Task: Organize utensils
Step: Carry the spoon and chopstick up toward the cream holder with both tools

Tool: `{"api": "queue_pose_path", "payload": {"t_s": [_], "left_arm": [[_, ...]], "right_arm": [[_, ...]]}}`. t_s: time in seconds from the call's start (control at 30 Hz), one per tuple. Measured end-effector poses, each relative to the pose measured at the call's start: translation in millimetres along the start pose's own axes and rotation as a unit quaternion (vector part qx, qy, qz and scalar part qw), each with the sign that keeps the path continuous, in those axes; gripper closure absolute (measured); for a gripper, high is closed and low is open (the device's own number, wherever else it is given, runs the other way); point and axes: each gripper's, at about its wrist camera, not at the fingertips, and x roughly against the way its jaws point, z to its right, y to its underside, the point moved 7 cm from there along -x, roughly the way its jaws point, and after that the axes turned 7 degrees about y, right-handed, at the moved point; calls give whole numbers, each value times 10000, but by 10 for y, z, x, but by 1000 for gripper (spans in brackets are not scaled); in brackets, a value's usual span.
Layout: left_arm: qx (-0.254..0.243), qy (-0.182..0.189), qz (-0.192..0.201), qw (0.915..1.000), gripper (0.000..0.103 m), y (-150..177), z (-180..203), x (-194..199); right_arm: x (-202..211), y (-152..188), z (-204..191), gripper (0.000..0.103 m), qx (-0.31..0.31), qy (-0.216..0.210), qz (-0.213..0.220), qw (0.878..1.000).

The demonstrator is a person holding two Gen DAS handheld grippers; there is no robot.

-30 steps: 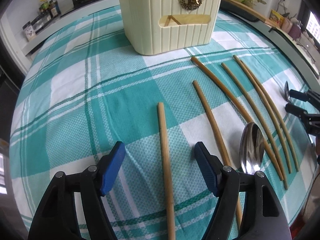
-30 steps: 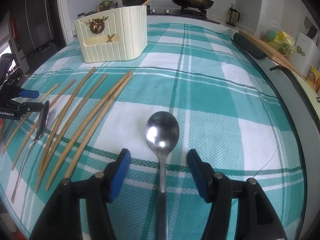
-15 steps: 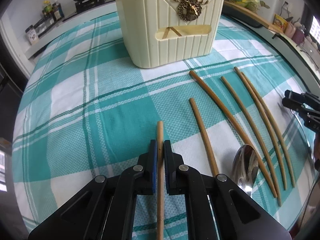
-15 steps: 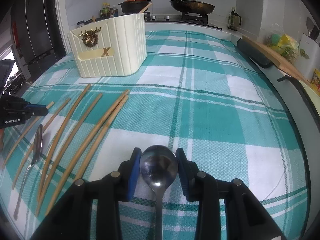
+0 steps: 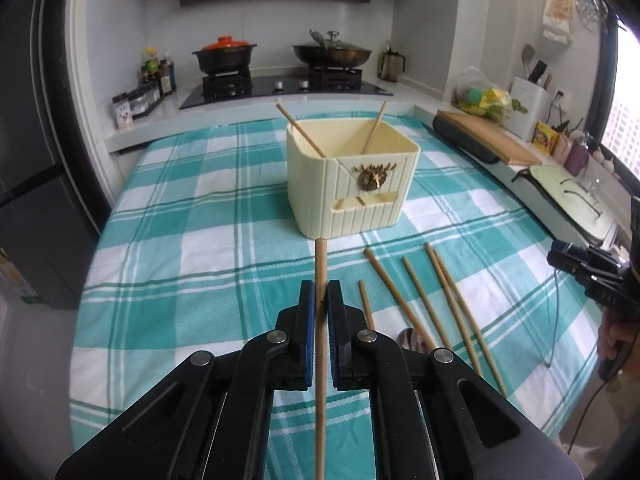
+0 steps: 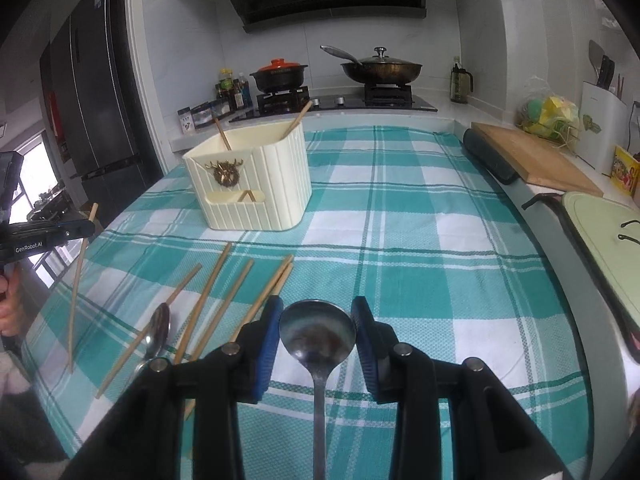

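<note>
My left gripper [image 5: 320, 300] is shut on a wooden chopstick [image 5: 320, 264] and holds it above the cloth, its tip pointing at the cream utensil holder [image 5: 352, 184], which has two chopsticks leaning inside. My right gripper [image 6: 318, 320] is shut on the bowl of a metal spoon [image 6: 318, 330], lifted off the cloth. Several chopsticks [image 5: 444, 296] and a second spoon [image 6: 158, 326] lie on the checked tablecloth [image 5: 200, 240]. In the right wrist view the left gripper [image 6: 86, 227] shows at the far left with its chopstick [image 6: 78, 280], and the holder [image 6: 252, 184] stands ahead left.
A stove with a red-lidded pot [image 5: 226, 54] and a pan [image 5: 332, 52] stands behind the table. A cutting board [image 5: 488, 140] and a pale green tray [image 5: 568, 196] line the right counter. A fridge [image 6: 92, 92] stands at left.
Both grippers closed on their items and lifted: the left took the chopstick, the right took the spoon. Both cameras now sit higher and look more level across the table.
</note>
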Motion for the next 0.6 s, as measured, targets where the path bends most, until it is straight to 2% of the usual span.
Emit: {"api": "queue_pose_path", "payload": {"t_s": [0.23, 0.6], "left_arm": [[139, 62, 508, 9986, 99, -164, 43, 412], [388, 161, 721, 9965, 99, -370, -9, 500]], "right_arm": [[366, -204, -69, 67, -56, -79, 393, 9992], [452, -590, -138, 68, -124, -127, 632, 9978]]}}
